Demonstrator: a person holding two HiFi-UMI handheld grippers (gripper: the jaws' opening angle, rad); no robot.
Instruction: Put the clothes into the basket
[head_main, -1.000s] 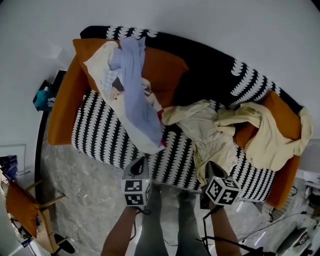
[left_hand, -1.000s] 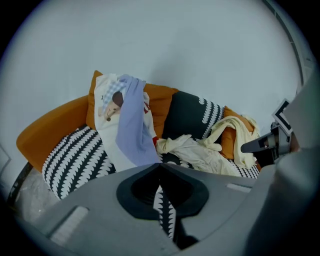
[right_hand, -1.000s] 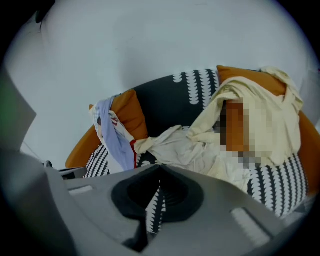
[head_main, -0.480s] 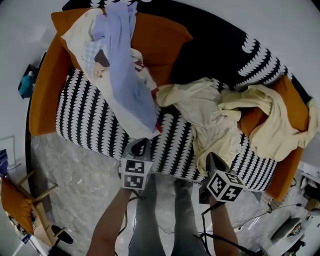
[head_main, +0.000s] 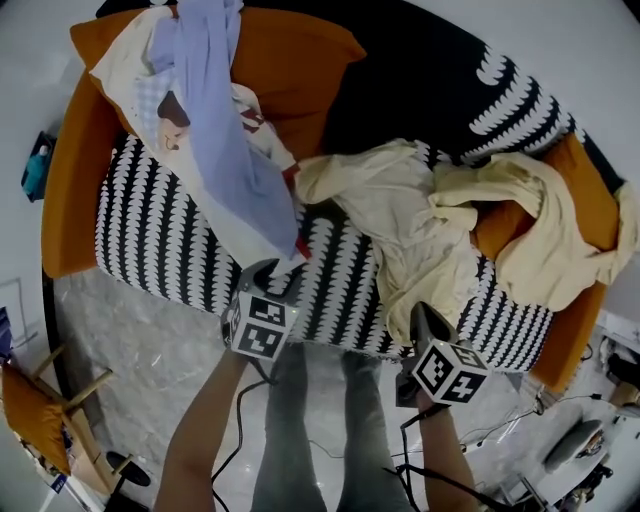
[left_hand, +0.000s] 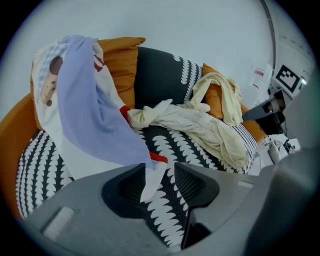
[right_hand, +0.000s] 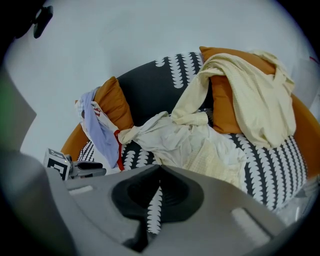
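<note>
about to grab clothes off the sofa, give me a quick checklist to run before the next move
1. Left claw around cloth: ok. Its jaws are opening, with the white hem between them, not pinched.
2. Right claw ready to grab: not ok, shut and empty.
3. Cream clothes lying uncovered on the sofa: ok.
4. Basket located: cannot tell, no view shows it.

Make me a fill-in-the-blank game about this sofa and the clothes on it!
1. The sofa seat is black and ____.
2. The blue shirt hangs over an ____ cushion.
3. The right gripper has its jaws ____, with nothing between them.
Missing words: white; orange; shut.
</note>
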